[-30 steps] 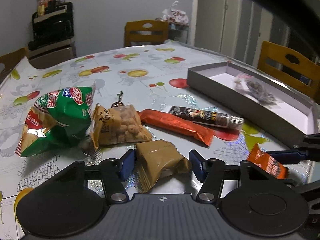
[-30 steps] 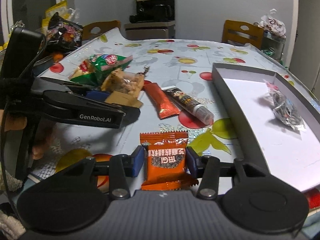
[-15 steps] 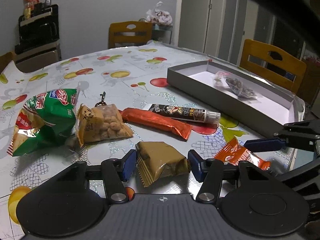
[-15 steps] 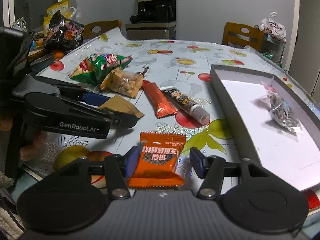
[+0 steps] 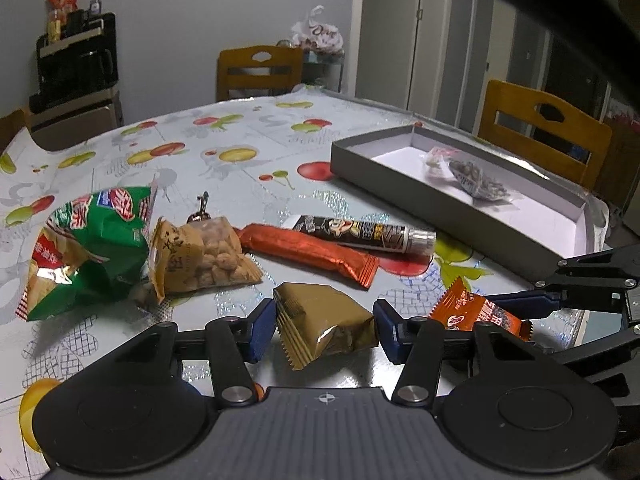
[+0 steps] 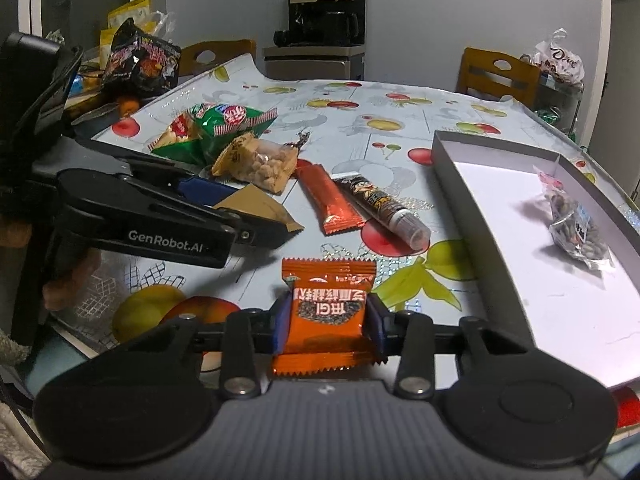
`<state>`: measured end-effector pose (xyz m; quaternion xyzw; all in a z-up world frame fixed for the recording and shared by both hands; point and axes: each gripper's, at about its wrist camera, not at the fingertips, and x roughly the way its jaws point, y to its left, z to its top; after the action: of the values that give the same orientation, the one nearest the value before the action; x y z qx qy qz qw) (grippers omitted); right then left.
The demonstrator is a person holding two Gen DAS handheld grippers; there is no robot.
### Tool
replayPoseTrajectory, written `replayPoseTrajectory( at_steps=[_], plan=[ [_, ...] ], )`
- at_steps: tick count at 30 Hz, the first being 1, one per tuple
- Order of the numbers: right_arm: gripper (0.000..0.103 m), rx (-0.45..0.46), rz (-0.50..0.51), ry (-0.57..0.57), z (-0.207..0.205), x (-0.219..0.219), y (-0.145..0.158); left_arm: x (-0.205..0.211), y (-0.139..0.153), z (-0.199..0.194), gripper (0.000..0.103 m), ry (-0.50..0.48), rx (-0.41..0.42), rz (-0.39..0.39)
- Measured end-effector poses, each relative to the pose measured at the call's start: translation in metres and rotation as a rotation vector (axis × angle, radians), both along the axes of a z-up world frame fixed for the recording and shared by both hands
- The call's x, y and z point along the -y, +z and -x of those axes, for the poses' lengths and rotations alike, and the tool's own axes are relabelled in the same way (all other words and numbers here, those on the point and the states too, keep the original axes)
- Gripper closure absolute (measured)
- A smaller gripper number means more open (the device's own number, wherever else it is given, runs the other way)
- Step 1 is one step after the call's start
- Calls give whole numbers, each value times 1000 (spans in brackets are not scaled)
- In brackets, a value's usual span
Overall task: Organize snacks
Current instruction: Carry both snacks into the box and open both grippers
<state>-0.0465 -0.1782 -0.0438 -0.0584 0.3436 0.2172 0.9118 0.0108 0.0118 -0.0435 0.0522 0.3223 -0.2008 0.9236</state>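
Now the right tongs have just closed onto the orange packet; left tongs narrowing, pressing the brown packet.

An orange sachet sits pinched upright between blue pads at 6 o'clock in the right wrist view. The tan packet lies tilted at 6 o'clock in the left wrist view — beyond it, at 10 o'clock, a green bag, then peanuts, an orange bar and a dark tube. A grey tray at 2 o'clock holds one clear seed bag.
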Motion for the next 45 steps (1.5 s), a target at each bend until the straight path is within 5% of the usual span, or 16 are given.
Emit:
replayPoseTrajectory(
  at_steps=[13, 28, 45],
  plan=[
    [65, 64, -54, -34, 1, 27, 23, 17, 26, -2, 50, -17, 57, 18],
    [65, 168, -91, -197, 6, 104, 64, 86, 62, -17, 50, -146, 154, 49],
    [65, 138, -103, -425, -2, 201, 55, 171, 40, -29, 50, -294, 99, 25]
  ],
)
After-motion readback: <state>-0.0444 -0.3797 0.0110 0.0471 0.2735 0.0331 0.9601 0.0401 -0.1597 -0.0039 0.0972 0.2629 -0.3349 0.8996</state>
